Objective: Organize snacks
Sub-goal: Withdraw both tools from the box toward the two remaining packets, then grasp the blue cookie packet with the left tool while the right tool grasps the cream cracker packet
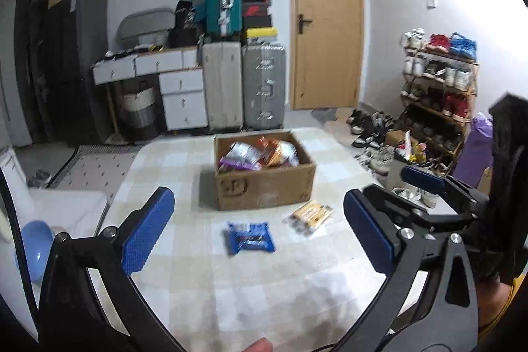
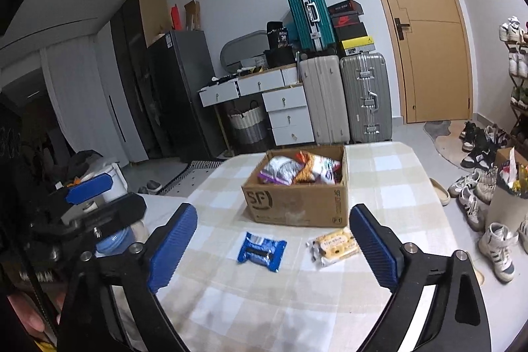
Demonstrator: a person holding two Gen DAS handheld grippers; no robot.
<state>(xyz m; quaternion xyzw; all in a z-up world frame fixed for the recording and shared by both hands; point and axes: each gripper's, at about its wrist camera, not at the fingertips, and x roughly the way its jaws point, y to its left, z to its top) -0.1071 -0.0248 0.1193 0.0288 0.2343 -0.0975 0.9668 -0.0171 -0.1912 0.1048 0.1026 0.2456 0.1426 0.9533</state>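
Observation:
A brown cardboard box (image 1: 264, 190) (image 2: 297, 203) holding several snack packets stands mid-table on the checked cloth. In front of it lie a blue snack packet (image 1: 249, 236) (image 2: 261, 251) and a pale yellow biscuit packet (image 1: 308, 215) (image 2: 333, 244). My left gripper (image 1: 257, 236) hovers open near the table's front, blue pads wide apart, nothing between them. My right gripper (image 2: 275, 248) is open too, pads spread wide on either side of the two packets and short of them, holding nothing. Each gripper shows at the edge of the other's view.
The table (image 2: 396, 174) ends at the right above a floor strewn with shoes (image 2: 495, 246) and a shoe rack (image 1: 439, 94). A white chair with a blue ball (image 1: 34, 248) sits left. Suitcases (image 2: 346, 98), drawers and a door (image 2: 425, 32) stand behind.

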